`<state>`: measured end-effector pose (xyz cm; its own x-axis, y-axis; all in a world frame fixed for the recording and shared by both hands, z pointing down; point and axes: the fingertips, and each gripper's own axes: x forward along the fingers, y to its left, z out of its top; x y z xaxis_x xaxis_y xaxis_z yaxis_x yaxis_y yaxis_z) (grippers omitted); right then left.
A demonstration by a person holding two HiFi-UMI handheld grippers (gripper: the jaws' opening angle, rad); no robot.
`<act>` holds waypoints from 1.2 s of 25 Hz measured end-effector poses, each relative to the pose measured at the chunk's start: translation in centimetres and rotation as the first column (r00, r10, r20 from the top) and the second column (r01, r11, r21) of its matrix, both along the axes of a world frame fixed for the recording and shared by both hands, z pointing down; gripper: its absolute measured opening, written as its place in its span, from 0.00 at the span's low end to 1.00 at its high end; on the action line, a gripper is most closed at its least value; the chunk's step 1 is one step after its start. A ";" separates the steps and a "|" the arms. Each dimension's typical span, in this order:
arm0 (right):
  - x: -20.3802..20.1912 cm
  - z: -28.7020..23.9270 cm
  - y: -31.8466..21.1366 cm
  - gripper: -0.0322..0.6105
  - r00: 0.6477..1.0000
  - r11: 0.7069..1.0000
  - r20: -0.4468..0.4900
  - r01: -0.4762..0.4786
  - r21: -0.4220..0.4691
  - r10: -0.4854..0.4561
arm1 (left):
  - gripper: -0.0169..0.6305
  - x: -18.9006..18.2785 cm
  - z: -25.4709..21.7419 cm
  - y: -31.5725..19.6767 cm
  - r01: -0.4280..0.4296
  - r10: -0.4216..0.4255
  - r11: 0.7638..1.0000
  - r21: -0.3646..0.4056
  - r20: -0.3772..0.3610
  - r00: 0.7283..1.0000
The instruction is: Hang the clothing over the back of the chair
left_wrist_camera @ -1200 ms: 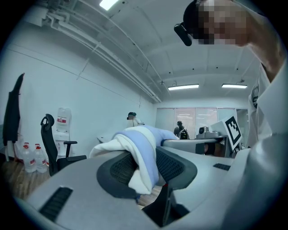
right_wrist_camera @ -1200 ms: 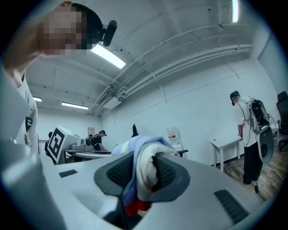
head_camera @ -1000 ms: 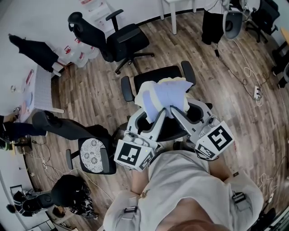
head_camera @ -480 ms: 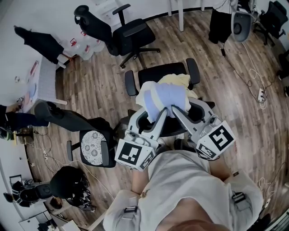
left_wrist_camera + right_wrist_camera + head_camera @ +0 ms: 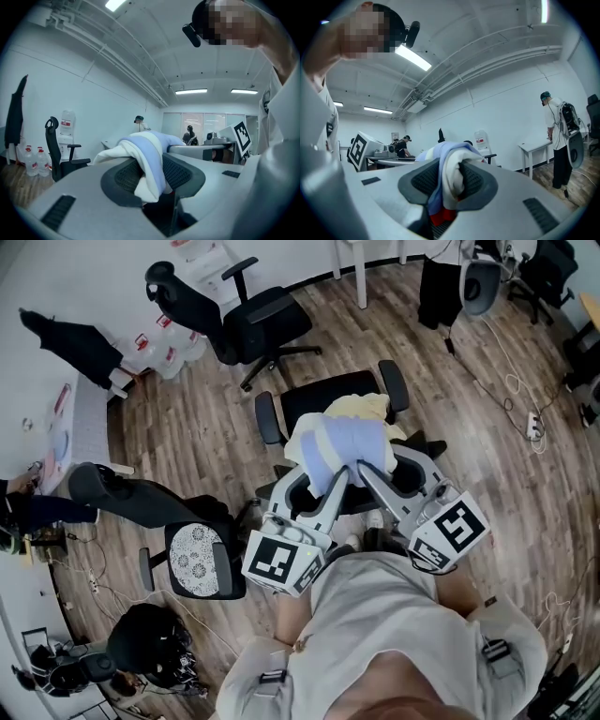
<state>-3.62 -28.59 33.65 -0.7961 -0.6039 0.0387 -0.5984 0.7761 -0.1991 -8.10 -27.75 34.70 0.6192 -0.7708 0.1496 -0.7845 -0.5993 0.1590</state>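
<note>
over the chair (image 5: 319, 397), left gripper (image 5: 335, 477), right gripper (image 5: 362, 470) still grip clothing (image 5: 343, 439)

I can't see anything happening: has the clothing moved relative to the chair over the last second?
No, not noticeably. The clothing is over the same part of the chair seat, between its armrests, as a second ago.

The clothing (image 5: 342, 442) pinched in the left gripper (image 5: 152, 176) and the right gripper (image 5: 447, 183) is soft, thick, matt cloth that folds in rounded rolls. Each gripper's shell looks like smooth, matt grey plastic, and its pads (image 5: 123, 176) are dark with a fine dotted, rubbery texture. Below the grippers, the chair (image 5: 323, 397) has a matt black, cloth-like seat. The floor (image 5: 202, 442) around it is wood-grain plank with a faint sheen.
</note>
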 end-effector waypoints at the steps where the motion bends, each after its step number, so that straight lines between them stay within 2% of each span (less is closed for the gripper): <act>1: -0.1 0.0 0.2 0.22 1.000 1.000 -0.008 -0.009 0.001 0.009 | 0.26 -0.1 0.0 0.2 -0.008 0.008 1.000 0.002 -0.007 1.000; 9: -1.3 0.1 3.2 0.22 0.996 0.997 -0.051 -0.076 0.007 0.076 | 0.26 -1.3 0.3 2.9 -0.071 0.071 0.997 0.009 -0.045 0.996; 22: -0.7 0.7 7.0 0.22 0.987 0.989 -0.079 -0.145 -0.014 0.143 | 0.26 -0.8 0.9 6.5 -0.134 0.133 0.991 -0.010 -0.066 0.989; 30: 0.4 1.8 8.6 0.22 0.987 0.990 -0.083 -0.139 -0.039 0.135 | 0.26 0.4 2.0 8.1 -0.133 0.130 0.990 -0.039 -0.060 0.990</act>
<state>-3.24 -19.96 35.40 -0.6995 -0.7032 0.1276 -0.7136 0.6774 -0.1787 -7.74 -19.68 36.70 0.7232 -0.6759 0.1419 -0.6883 -0.6883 0.2293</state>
